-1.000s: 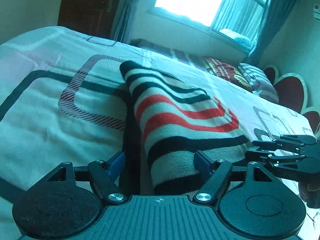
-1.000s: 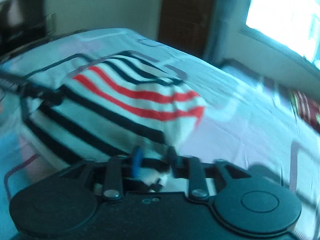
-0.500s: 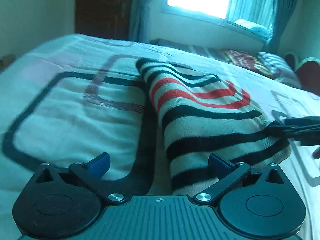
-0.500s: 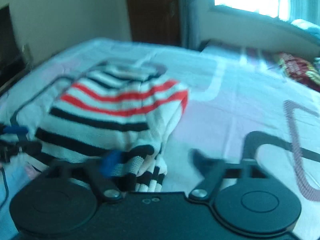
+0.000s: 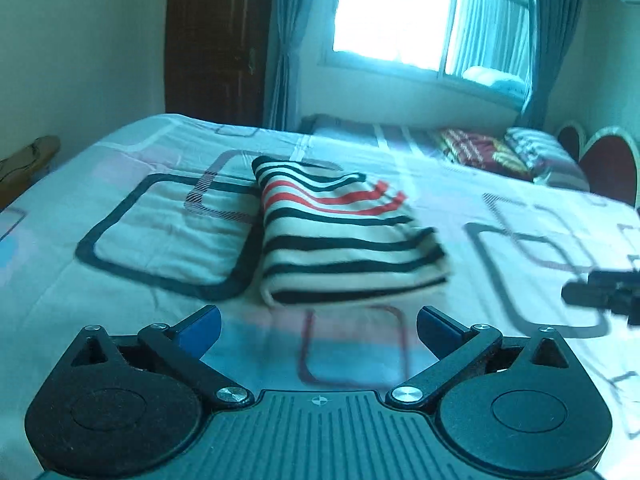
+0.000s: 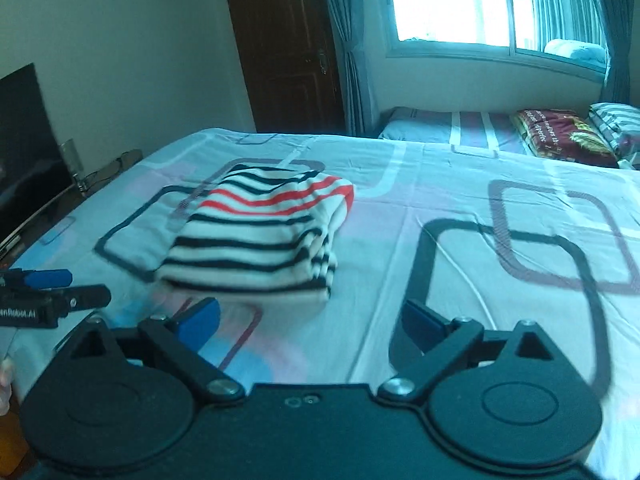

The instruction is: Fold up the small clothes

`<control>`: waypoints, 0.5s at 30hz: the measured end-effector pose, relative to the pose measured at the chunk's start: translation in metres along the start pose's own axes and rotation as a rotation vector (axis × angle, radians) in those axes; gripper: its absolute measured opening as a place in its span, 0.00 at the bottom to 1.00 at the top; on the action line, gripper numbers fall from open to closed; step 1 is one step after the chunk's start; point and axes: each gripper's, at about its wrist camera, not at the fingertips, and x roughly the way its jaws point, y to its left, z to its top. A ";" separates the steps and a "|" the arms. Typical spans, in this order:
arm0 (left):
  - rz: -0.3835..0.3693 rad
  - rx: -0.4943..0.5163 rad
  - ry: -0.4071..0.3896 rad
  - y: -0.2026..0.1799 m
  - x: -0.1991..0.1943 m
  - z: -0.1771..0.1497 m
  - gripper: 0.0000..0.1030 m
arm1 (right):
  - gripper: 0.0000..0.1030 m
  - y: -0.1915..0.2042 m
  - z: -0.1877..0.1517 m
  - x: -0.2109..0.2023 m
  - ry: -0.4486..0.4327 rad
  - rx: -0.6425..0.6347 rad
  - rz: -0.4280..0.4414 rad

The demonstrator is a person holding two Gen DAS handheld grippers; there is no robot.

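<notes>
A folded striped garment (image 5: 344, 236), white with black and red bands, lies flat on the bed; it also shows in the right wrist view (image 6: 264, 236). My left gripper (image 5: 318, 326) is open and empty, pulled back short of the garment's near edge. My right gripper (image 6: 310, 318) is open and empty, also just short of the garment. The right gripper's tip shows at the right edge of the left wrist view (image 5: 604, 294). The left gripper shows at the left edge of the right wrist view (image 6: 44, 292).
The bed sheet (image 5: 132, 236) has a pattern of dark rounded squares. Pillows and a folded blanket (image 6: 560, 136) lie at the far end under the window. A dark door (image 6: 284, 44) stands behind. A TV screen (image 6: 24, 152) is at the left beside the bed.
Both grippers have let go of the garment, opened wide and drawn back from it. The garment now lies folded on the bed, apart from both grippers.
</notes>
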 end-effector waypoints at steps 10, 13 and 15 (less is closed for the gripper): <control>0.019 0.006 -0.084 -0.037 -0.140 -0.047 1.00 | 0.94 0.020 -0.053 -0.125 -0.082 0.015 -0.050; 0.014 0.028 -0.102 -0.046 -0.167 -0.053 1.00 | 0.94 0.025 -0.057 -0.146 -0.108 0.020 -0.051; 0.018 0.042 -0.114 -0.051 -0.183 -0.056 1.00 | 0.94 0.031 -0.060 -0.157 -0.118 0.015 -0.058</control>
